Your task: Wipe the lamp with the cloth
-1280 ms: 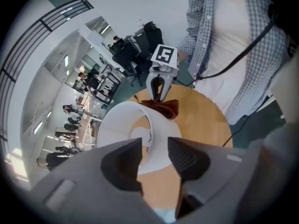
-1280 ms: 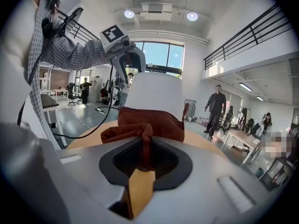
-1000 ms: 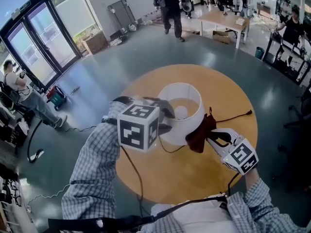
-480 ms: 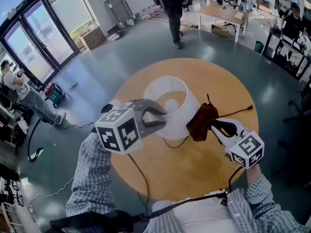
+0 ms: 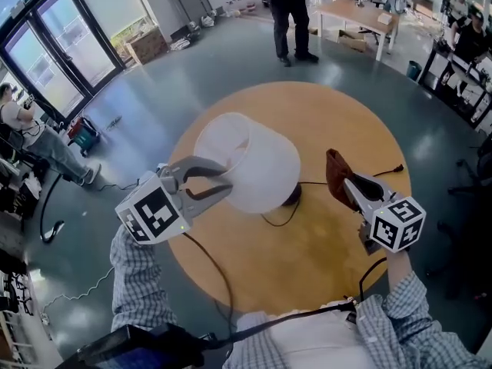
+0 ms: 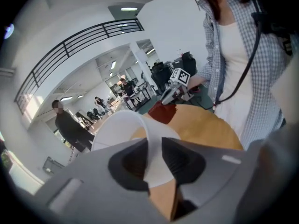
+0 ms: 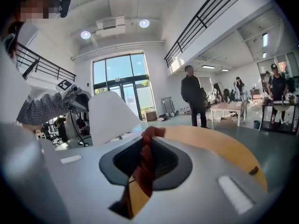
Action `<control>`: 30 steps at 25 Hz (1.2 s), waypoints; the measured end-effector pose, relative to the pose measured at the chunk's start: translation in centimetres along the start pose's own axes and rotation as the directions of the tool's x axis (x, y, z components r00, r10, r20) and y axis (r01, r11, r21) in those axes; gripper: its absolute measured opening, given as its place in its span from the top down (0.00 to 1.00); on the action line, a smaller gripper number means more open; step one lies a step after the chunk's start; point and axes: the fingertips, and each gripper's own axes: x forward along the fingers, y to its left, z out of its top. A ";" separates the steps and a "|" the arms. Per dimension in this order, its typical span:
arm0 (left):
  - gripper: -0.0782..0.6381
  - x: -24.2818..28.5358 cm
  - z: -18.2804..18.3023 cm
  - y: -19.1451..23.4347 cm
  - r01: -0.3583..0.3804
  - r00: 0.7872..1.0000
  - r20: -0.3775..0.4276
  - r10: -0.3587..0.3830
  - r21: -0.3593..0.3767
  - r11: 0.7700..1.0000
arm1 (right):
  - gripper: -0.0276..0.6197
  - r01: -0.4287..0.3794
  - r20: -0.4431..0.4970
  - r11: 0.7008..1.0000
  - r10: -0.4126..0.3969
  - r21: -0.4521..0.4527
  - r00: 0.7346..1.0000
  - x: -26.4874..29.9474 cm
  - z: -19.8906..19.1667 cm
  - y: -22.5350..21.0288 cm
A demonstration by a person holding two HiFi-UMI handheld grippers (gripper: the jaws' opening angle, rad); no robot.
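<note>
1. Grey-blue floor (image 5: 138, 121) surrounds the round wooden table (image 5: 307, 267). Glass doors (image 5: 54, 52) stand at the left, and a person (image 5: 288, 14) stands beyond the table's far edge.
2. On my feed, the lamp (image 5: 257, 164) is tilted toward the left. The open mouth of its white shade (image 5: 231, 141) faces up and left, and its dark base (image 5: 292, 197) is low, near the middle of the table.
3. I have the left gripper (image 5: 223, 181) at the lamp's left side. Its jaws have just been closing, and the left gripper view shows the thin wall of the shade between them. One pad is inside the rim and the other outside, both pressing on it.
4. I hold the right gripper (image 5: 347, 184) to the right of the lamp, with its jaws drawn together on the dark red cloth (image 5: 336, 177). In the right gripper view the fabric is bunched between the pads and hangs below them.
5. From the head view, the cloth is apart from the shade, with bare table between them.
6. A black cord (image 5: 277, 220) loops out from the base across the wood, and a plug (image 5: 398, 169) lies near the table's right edge.
</note>
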 end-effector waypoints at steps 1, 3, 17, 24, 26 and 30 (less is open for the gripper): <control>0.77 -0.5 -0.4 0.1 -0.016 1.000 0.006 0.016 -0.025 1.000 | 0.87 -0.014 -0.003 1.000 0.014 0.023 1.000 0.6 -0.2 0.3; 0.77 -1.2 -1.2 0.4 -0.044 0.998 0.029 0.047 -0.080 0.996 | 0.87 -0.063 0.006 0.994 0.063 0.085 0.998 2.1 -0.6 1.2; 0.77 -3.6 -5.1 1.7 -0.139 0.970 0.150 0.190 -0.297 0.945 | 0.87 -0.384 -0.128 0.923 0.383 0.020 0.915 17.2 -4.4 12.6; 0.76 -3.9 -5.3 2.4 -0.147 0.967 0.154 0.202 -0.309 0.940 | 0.87 -0.206 -0.262 0.978 0.209 0.040 0.942 19.0 -8.7 8.2; 0.76 -3.8 -4.9 2.3 -0.139 0.970 0.147 0.191 -0.304 0.942 | 0.87 -0.143 -0.315 0.988 0.154 0.057 0.937 18.2 -10.8 5.8; 0.76 -3.7 -4.7 2.2 -0.139 0.970 0.156 0.186 -0.270 0.953 | 0.87 -0.058 -0.313 0.988 0.101 0.142 0.944 16.7 -12.2 2.8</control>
